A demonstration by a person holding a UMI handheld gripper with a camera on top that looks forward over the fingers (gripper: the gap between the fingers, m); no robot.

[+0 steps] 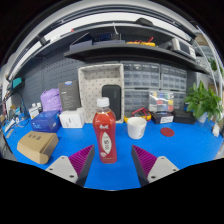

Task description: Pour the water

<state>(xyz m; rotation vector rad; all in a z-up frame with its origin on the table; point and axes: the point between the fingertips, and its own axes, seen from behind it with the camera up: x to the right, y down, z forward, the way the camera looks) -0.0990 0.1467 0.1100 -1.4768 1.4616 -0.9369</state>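
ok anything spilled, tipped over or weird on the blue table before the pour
Nothing stands out. The red bottle stands upright with its white cap on, just ahead of the open claw. The white cup sits upright beside it, apart from it. No spill shows on the blue table.

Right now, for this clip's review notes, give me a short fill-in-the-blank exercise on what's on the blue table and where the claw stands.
1. The bottle standing just ahead of the claw has a ____ cap.
2. The white cup stands on a table whose top is ____.
3. The claw's fingers are ____, with nothing pressed between them.
4. Beyond the cup lies a small flat ____ lid.

Missing words: white; blue; open; red
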